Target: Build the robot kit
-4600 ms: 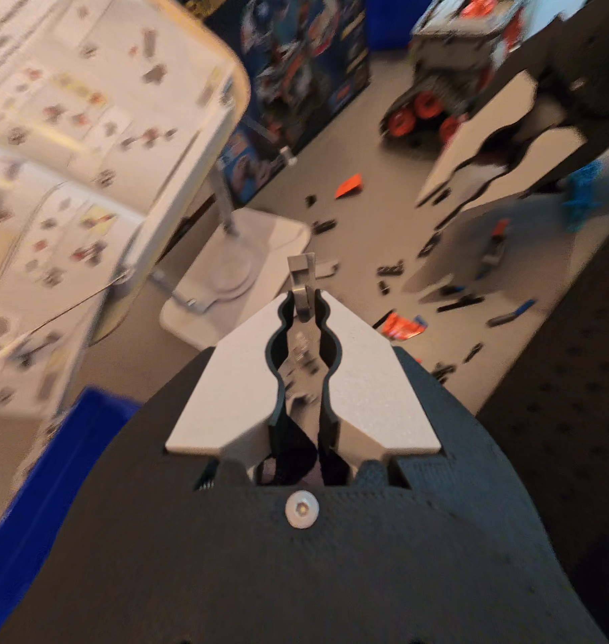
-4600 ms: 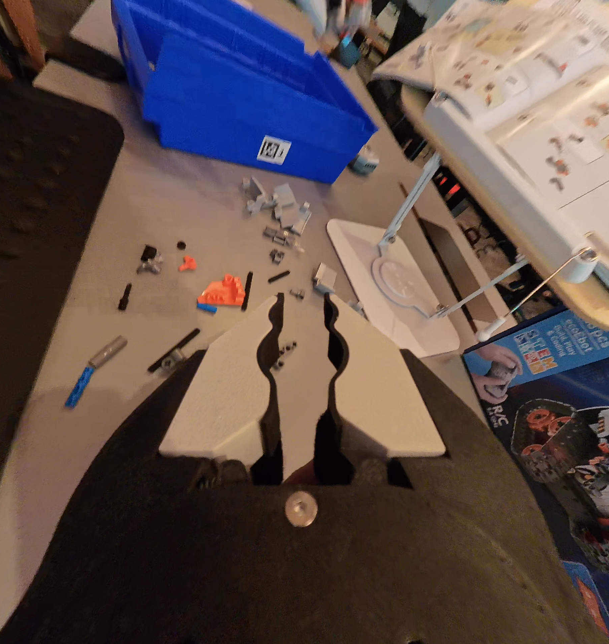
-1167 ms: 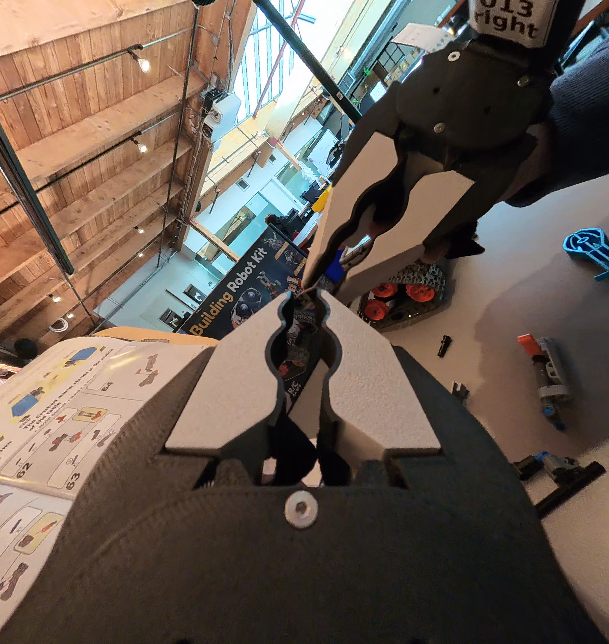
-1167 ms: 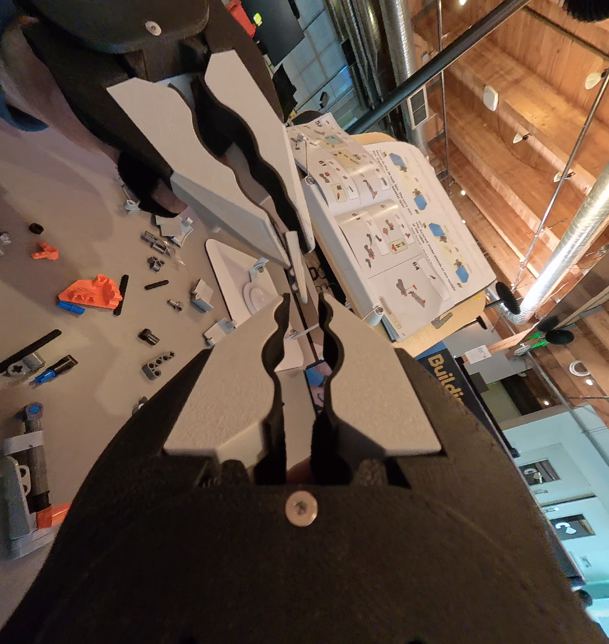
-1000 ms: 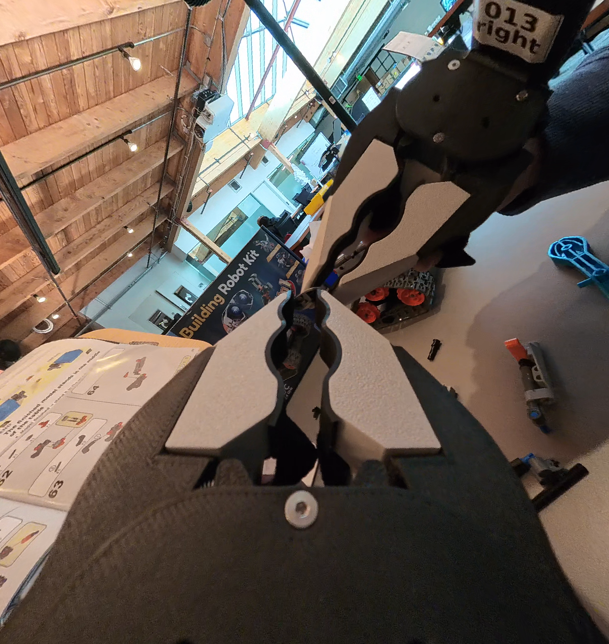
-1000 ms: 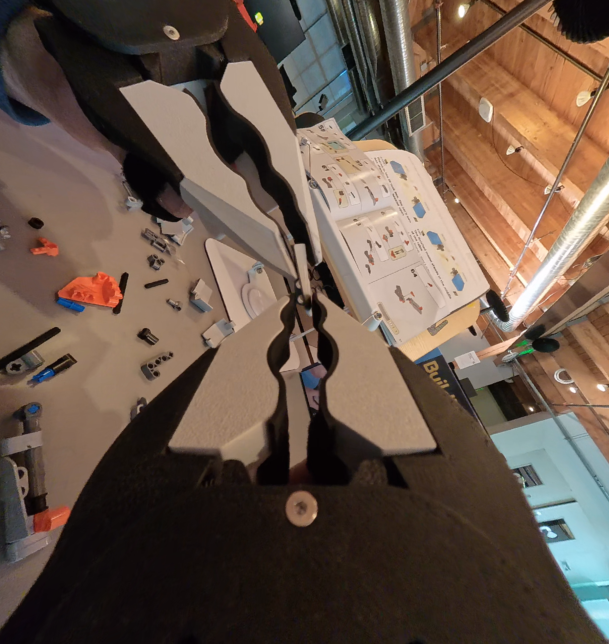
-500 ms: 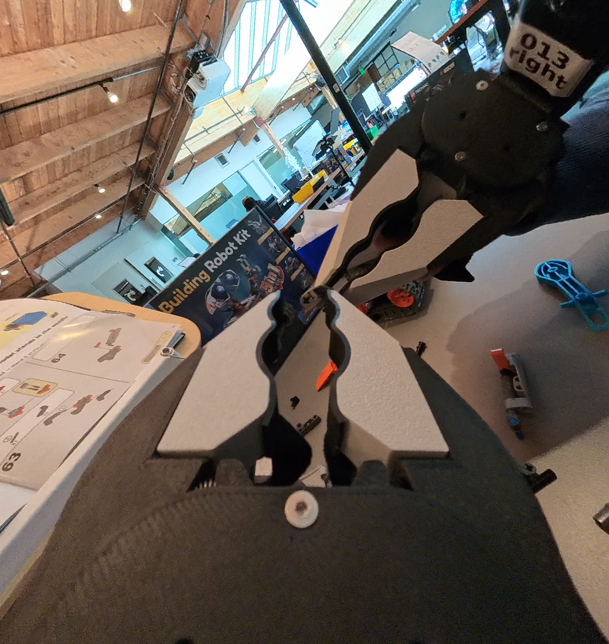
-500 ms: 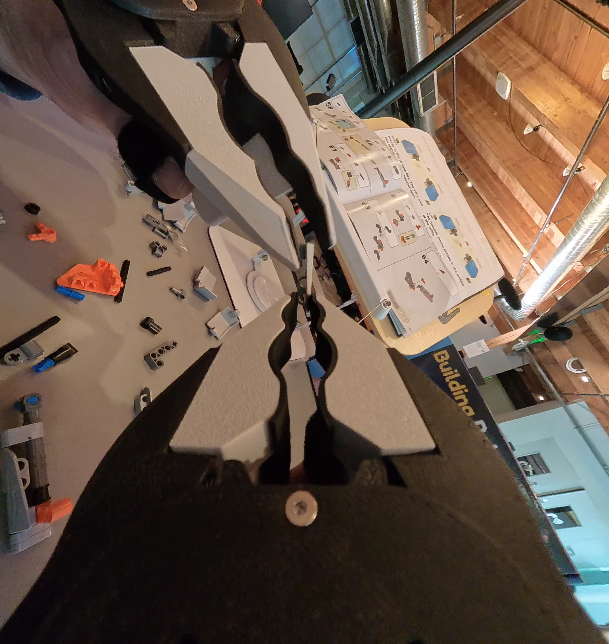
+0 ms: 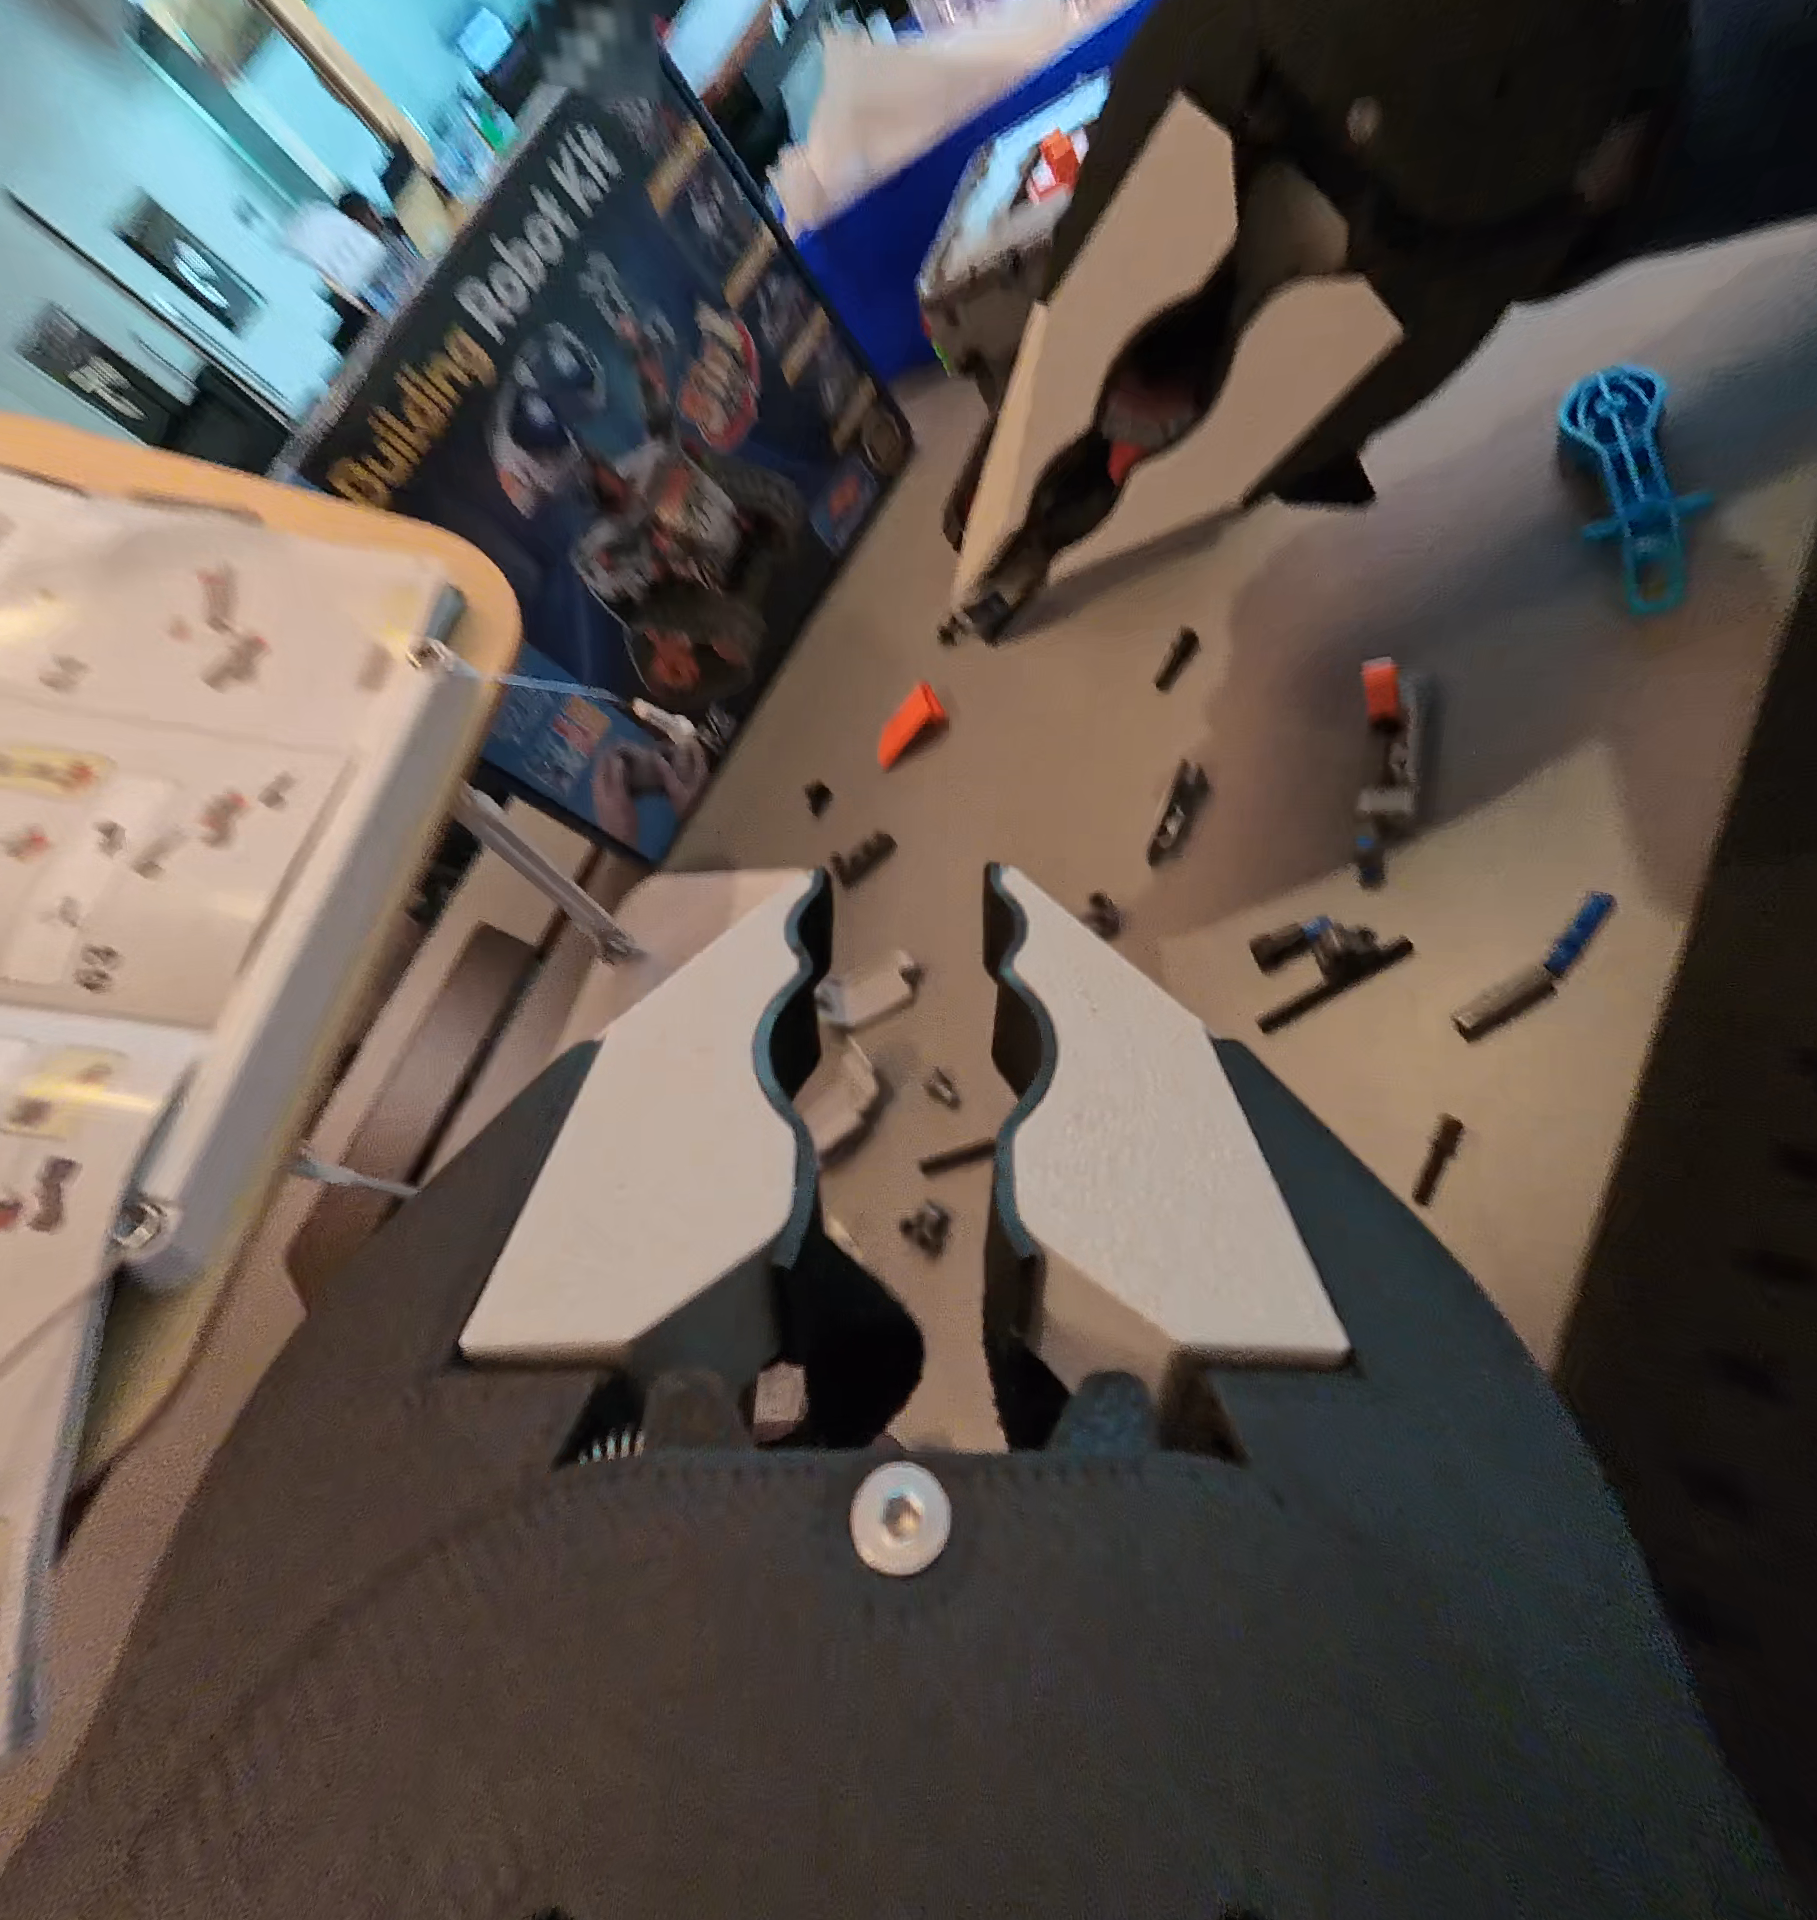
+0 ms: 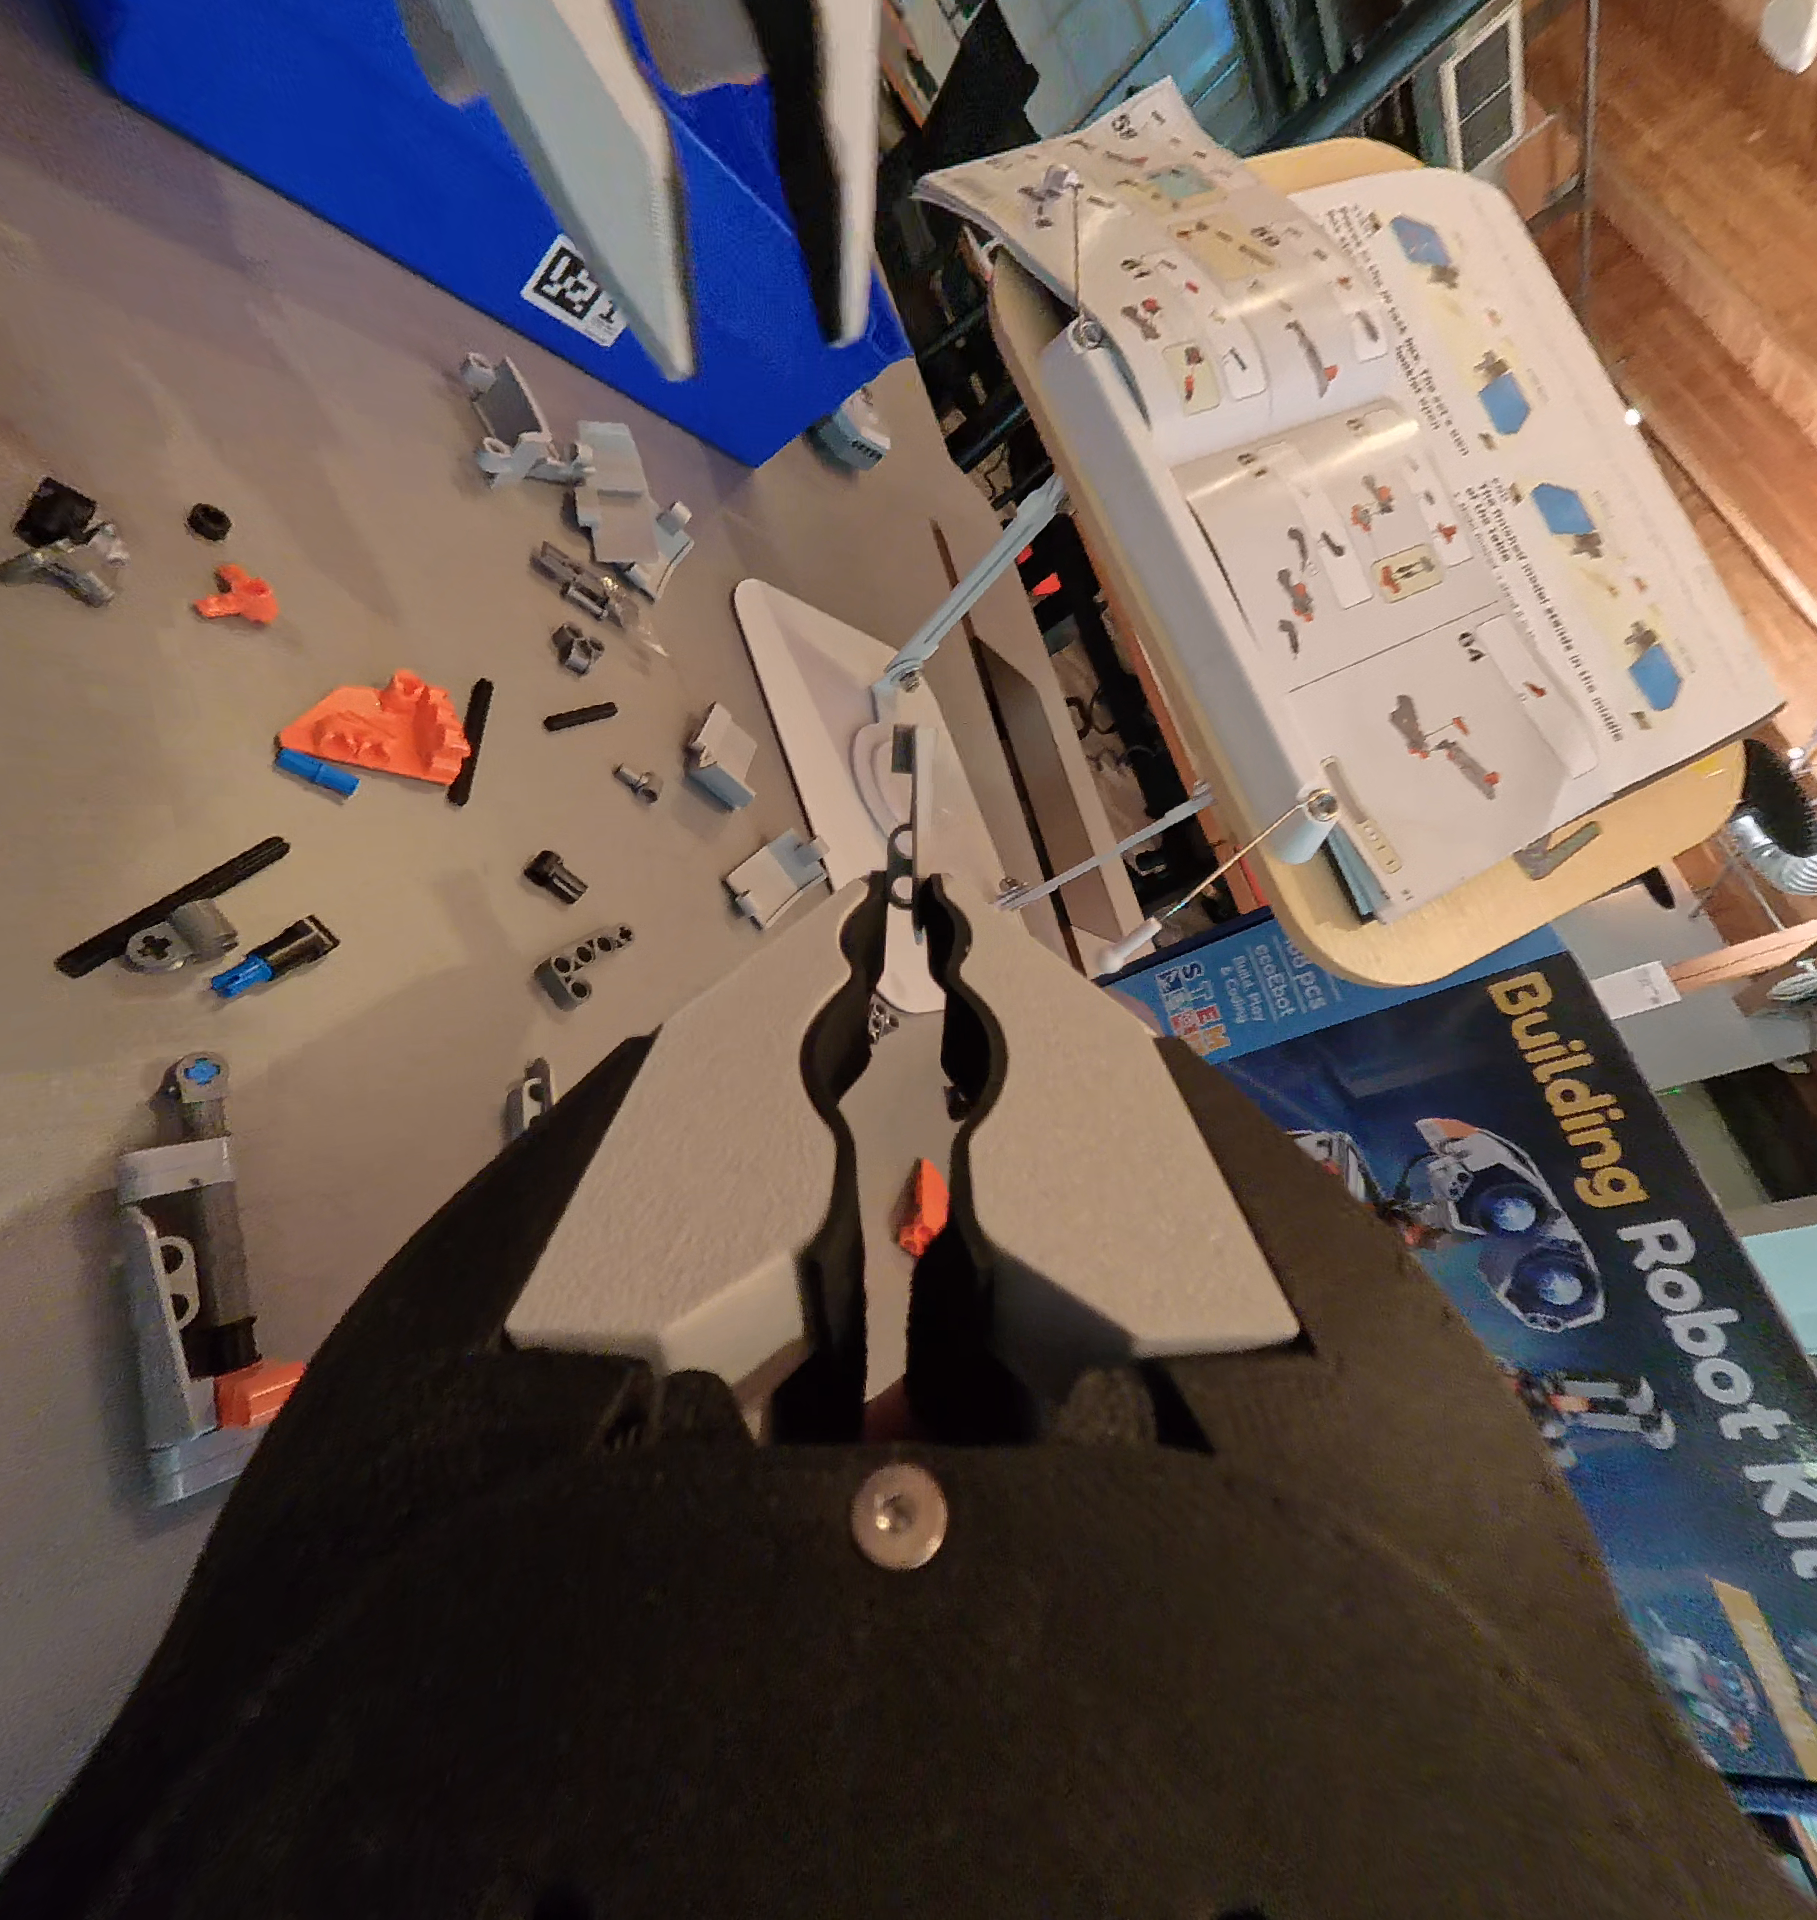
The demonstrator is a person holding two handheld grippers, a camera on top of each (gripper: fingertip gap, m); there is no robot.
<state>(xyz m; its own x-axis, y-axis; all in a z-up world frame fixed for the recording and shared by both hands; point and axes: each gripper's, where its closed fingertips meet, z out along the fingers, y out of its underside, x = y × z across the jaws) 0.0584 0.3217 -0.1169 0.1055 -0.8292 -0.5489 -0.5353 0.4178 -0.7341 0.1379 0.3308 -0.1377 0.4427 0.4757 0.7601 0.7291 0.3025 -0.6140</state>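
A: Left wrist view first — what can't you read?
B: The whole frame is smeared; the left gripper [image 9: 904, 894] has its jaws spread with nothing between them, above small black pieces on the grey table [image 9: 1039, 727]; the instruction booklet [image 9: 104, 831] is cut off at the left edge.

A: And the right wrist view?
B: Sharper; the right gripper [image 10: 906, 894] is pinched on a thin grey part [image 10: 909, 805], whose shape is hard to make out; a blue bin [image 10: 364, 177] runs out of frame at the top; the kit box [image 10: 1610, 1299] lies right; wooden ceiling beyond.
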